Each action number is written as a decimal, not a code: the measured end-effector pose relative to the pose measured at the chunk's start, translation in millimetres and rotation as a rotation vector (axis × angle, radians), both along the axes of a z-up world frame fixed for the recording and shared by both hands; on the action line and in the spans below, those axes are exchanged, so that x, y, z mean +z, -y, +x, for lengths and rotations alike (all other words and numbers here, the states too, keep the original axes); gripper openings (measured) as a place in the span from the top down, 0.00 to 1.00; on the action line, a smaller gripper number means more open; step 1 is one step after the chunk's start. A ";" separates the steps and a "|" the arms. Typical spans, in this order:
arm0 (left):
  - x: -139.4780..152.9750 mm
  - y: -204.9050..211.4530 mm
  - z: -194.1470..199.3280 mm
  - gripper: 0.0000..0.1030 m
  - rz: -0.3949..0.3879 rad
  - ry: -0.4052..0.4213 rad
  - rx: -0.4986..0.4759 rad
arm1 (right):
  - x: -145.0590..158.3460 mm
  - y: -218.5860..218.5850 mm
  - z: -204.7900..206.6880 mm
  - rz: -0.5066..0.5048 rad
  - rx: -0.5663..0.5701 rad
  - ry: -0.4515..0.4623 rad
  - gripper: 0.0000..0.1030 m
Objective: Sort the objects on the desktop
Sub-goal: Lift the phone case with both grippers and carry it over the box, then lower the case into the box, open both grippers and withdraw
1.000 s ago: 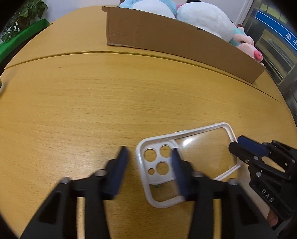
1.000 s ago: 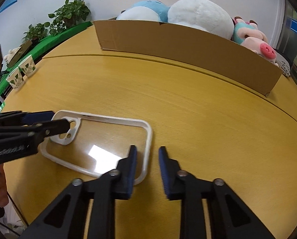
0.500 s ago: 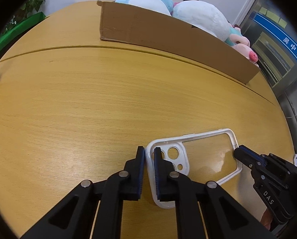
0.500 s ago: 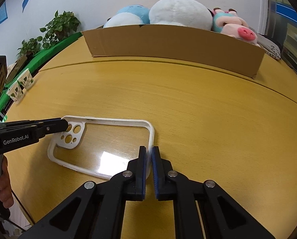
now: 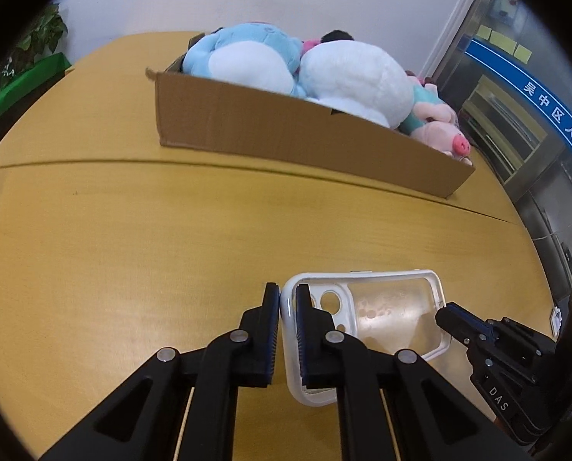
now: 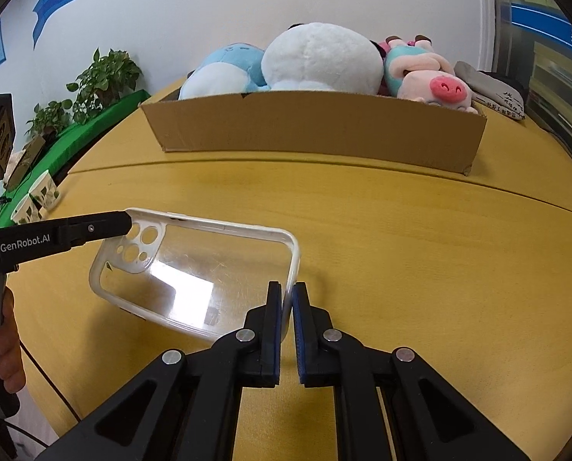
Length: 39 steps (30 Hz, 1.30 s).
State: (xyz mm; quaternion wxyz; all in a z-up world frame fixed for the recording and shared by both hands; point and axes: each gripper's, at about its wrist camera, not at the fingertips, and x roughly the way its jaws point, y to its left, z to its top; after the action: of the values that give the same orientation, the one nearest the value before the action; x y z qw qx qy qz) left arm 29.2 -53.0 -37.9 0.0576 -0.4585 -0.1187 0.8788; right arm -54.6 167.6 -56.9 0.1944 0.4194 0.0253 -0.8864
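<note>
i see the clear phone case with a white rim [image 6: 193, 269] and round camera holes, lifted off the round yellow wooden table [image 6: 401, 249]. my left gripper [image 5: 286, 307] pinches its camera-end rim and my right gripper [image 6: 287, 307] its opposite end. half a second ago it lay flat; the brown cardboard box of plush toys [image 6: 316, 126] now looks nearer.

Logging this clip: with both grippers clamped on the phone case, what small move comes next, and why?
Probably carry it together toward the cardboard box: the left gripper and right gripper each pinch an end rim of the clear phone case, apparently lifted off the table.
</note>
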 end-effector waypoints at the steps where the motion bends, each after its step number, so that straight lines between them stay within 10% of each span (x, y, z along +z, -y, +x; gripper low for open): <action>1: 3.2 0.3 -3.2 0.92 0.001 -0.006 -0.003 | 2.4 -0.1 -2.0 -0.003 -0.003 -0.006 0.94; 15: 153.6 -2.7 -154.4 0.92 -0.081 -0.327 -0.067 | 144.1 21.0 -128.1 0.015 -0.006 -0.370 0.93; 22: 132.4 -7.9 -282.7 0.92 -0.086 -0.206 -0.094 | 173.7 28.5 -248.5 0.041 -0.051 -0.358 0.93; 29: 106.8 -11.7 -406.0 0.92 -0.084 -0.082 -0.118 | 126.8 38.0 -369.5 0.128 -0.077 -0.166 0.93; 39: 65.3 -16.8 -437.8 0.86 -0.129 -0.020 -0.135 | 81.4 40.8 -394.6 0.175 -0.113 -0.056 0.85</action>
State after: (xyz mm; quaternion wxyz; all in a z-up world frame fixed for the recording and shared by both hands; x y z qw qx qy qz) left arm -408.6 -36.2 27.4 0.0885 -0.4595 -0.0301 0.8832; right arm -449.3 126.9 24.5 0.1060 0.4105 0.0845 -0.9017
